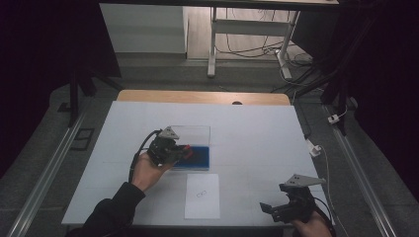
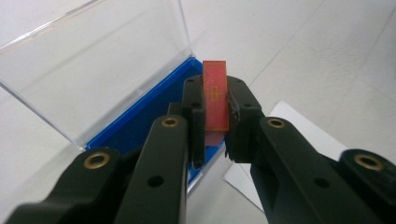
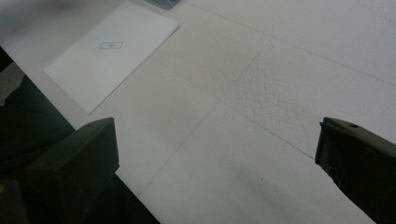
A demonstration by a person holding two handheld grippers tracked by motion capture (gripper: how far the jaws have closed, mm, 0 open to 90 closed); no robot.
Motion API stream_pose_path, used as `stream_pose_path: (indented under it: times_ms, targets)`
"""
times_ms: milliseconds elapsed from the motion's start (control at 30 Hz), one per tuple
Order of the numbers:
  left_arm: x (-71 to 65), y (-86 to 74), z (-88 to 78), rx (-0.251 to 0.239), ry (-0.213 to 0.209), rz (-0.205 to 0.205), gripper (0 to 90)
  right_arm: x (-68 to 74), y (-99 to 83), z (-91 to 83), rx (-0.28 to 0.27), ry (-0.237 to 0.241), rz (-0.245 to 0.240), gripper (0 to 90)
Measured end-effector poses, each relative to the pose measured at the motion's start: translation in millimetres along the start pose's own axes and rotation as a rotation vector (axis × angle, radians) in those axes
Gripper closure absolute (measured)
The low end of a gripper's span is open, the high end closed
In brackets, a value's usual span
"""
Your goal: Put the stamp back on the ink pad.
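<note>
Your left gripper [image 1: 184,151] clamps the red card [image 2: 215,95] edge-up over the open blue case [image 1: 200,157] mid-table, ready to slot it in. Your right gripper [image 1: 274,209], jaws wide apart, waits near the table's [image 1: 257,128] front right corner.

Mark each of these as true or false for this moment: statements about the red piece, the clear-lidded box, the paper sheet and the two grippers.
1. The left gripper is shut on the red piece. True.
2. The blue box has its clear lid closed. False: the lid stands open.
3. The right gripper holds the paper sheet. False: its jaws are wide apart with nothing between them, and the sheet lies flat on the table.
4. The red piece is held over the box's edge. True.
5. The paper sheet lies inside the box. False: it lies on the table beside it.
</note>
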State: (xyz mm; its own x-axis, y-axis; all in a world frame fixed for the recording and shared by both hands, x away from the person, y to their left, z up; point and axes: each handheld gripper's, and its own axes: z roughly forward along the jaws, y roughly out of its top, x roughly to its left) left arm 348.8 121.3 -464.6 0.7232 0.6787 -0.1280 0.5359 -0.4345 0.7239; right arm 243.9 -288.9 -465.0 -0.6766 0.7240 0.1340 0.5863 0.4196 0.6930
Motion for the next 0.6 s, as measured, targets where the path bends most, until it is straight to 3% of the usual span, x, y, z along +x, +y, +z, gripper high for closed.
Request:
stream_pose_path:
  times_ms: [267, 600]
  targets:
    - [6.9, 4.0, 15.3, 0.029, 0.015, 0.004, 79.3, -0.4, 0.1, 0.2, 0.004, -0.001, 0.002, 0.0]
    - [13.1, -0.7, 30.4, 0.053, 0.029, -0.018, 79.2, -0.3, -0.1, 0.2, 0.003, 0.0, 0.0, 0.0]
